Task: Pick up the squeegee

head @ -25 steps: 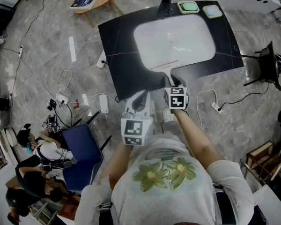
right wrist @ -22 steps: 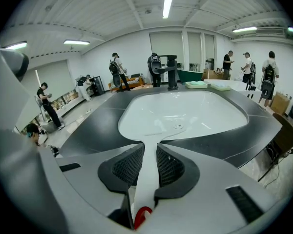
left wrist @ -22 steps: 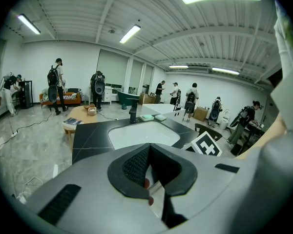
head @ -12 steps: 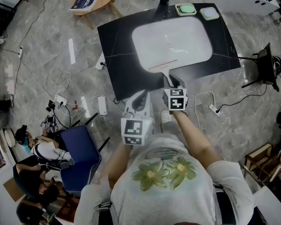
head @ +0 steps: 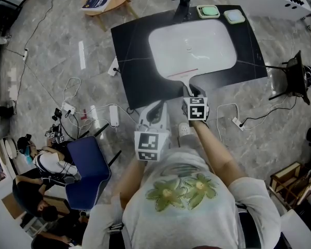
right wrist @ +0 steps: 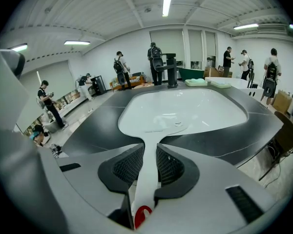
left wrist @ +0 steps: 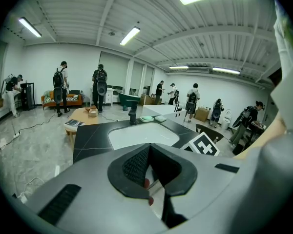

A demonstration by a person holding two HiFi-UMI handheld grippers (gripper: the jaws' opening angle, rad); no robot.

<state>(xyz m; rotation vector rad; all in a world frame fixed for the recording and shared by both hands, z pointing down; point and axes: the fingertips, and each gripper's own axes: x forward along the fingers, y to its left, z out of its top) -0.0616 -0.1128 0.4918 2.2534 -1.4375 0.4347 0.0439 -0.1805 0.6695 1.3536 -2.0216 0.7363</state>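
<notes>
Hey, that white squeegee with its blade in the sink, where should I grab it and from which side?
Take the squeegee by its narrow handle, coming from the counter's near edge, angled down along it. The handle points out of the sink toward that edge and fits between the pads; the wide blade lies inside it. The right gripper is shut on the handle there.

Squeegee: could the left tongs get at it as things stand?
Probably only at the blade end. The right tongs are clamped on the squeegee handle, covering it; the blade part in the sink lies uncovered ahead of the closed left tongs.
</notes>
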